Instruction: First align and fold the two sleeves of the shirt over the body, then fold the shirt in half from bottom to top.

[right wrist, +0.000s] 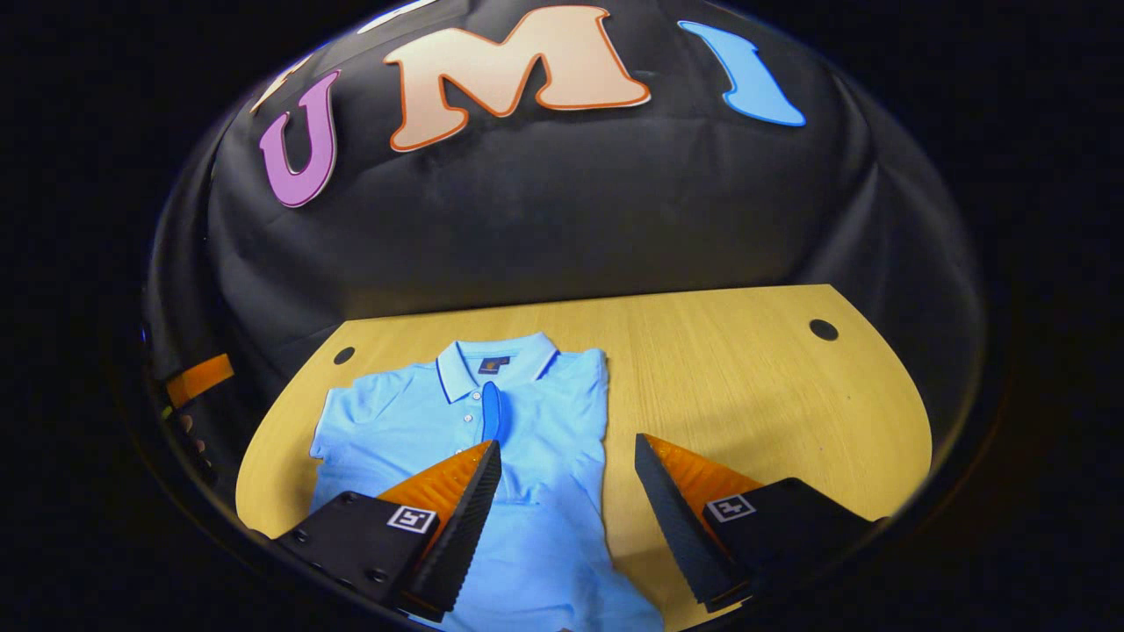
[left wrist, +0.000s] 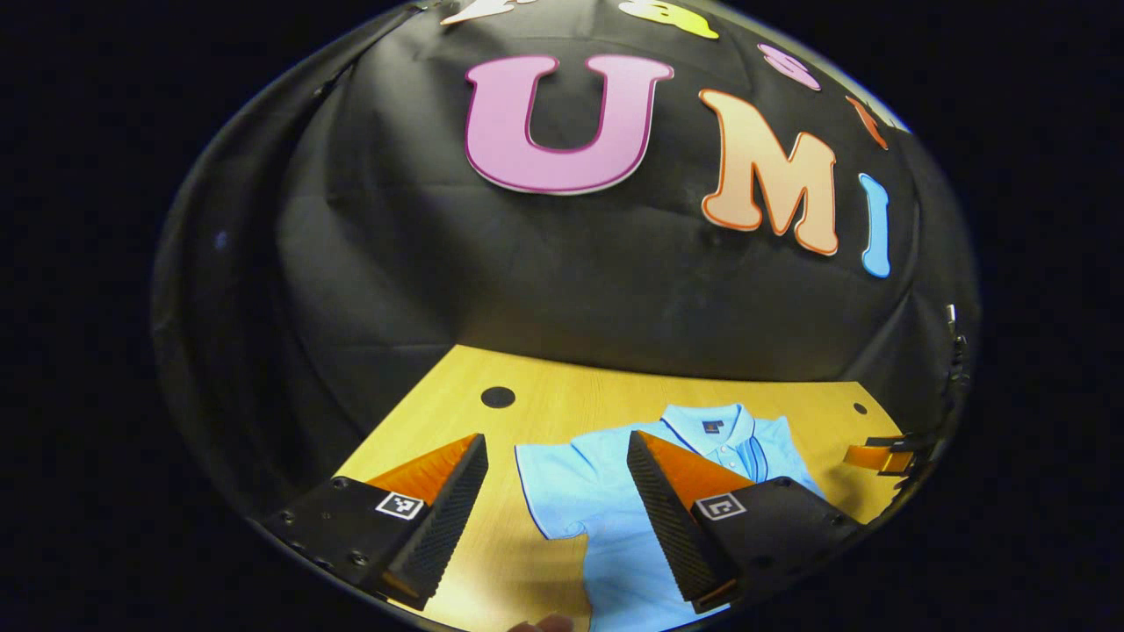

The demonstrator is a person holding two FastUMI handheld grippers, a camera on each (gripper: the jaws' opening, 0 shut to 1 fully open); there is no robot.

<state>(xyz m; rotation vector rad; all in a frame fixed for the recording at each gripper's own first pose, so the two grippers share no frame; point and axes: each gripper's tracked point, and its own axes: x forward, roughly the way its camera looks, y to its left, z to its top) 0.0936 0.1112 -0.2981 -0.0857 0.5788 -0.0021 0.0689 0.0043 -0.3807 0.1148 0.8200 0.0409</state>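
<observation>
A light blue polo shirt [left wrist: 597, 509] [right wrist: 527, 456] lies flat, collar toward the booth wall, on the wooden table [left wrist: 562, 395] [right wrist: 746, 377]. One short sleeve [left wrist: 544, 487] [right wrist: 332, 430] sticks out sideways. The opposite side ends in a straight edge [right wrist: 604, 412], as if that sleeve were folded in over the body. My left gripper [left wrist: 556, 436] hovers open above the spread sleeve, holding nothing. My right gripper [right wrist: 568, 441] is open over the shirt's straight side, one finger above the cloth and the other above bare wood. Each gripper [left wrist: 882, 456] [right wrist: 198, 377] also appears at the edge of the other's view.
The tabletop has round dark holes near its far corners [left wrist: 498, 397] [right wrist: 824, 330]. Bare wood stretches to the right of the shirt in the right gripper view. A person's fingertip [left wrist: 544, 623] peeks in at the bottom of the left gripper view. The black cloth wall rises behind the table.
</observation>
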